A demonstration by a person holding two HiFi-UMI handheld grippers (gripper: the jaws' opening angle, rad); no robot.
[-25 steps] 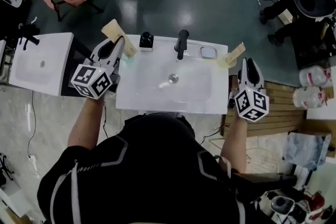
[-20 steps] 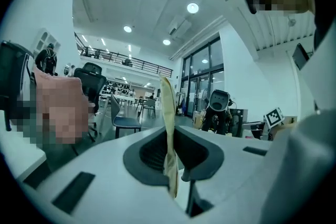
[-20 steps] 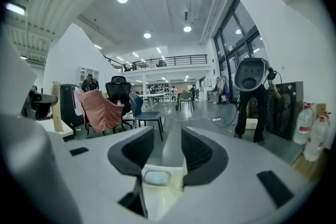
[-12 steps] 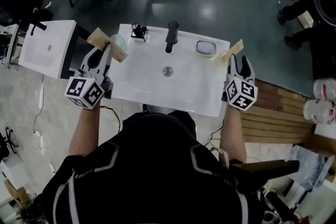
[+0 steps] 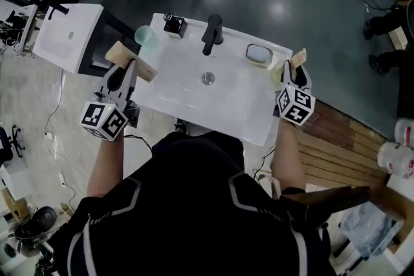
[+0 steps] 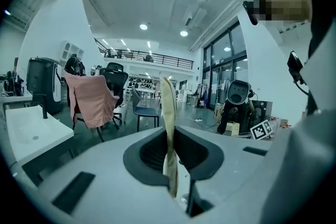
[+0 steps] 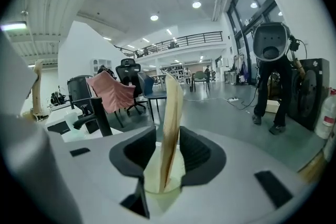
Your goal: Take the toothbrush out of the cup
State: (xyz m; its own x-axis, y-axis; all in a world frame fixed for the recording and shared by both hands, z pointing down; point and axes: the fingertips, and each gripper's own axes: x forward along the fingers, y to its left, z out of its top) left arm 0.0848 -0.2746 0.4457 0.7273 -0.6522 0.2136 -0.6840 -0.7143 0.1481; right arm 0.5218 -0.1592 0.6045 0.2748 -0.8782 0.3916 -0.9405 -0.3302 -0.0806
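My left gripper [image 5: 123, 65] is shut on a tan toothbrush [image 5: 132, 63], held off the sink's left edge, apart from the green cup [image 5: 146, 36] at the sink's back left corner. In the left gripper view the toothbrush [image 6: 168, 128] stands pinched between the jaws. My right gripper [image 5: 295, 72] is at the sink's right corner, where a second tan toothbrush [image 7: 170, 123] rises from a pale yellow cup [image 7: 163, 186]. Its jaws have just been closing; they flank this toothbrush, with a gap on its left side.
The white sink [image 5: 194, 106] carries a black faucet [image 5: 212, 34], a soap dish [image 5: 257, 55] and a small black item [image 5: 173, 24]. A second white basin [image 5: 65, 35] stands to the left. Wooden slats [image 5: 343, 139] lie to the right. A chair with pink cloth [image 6: 89, 99] stands behind.
The left gripper has drawn back with its toothbrush, away from the green cup. The right gripper has come to the sink's right corner and now has the second toothbrush between its jaws.
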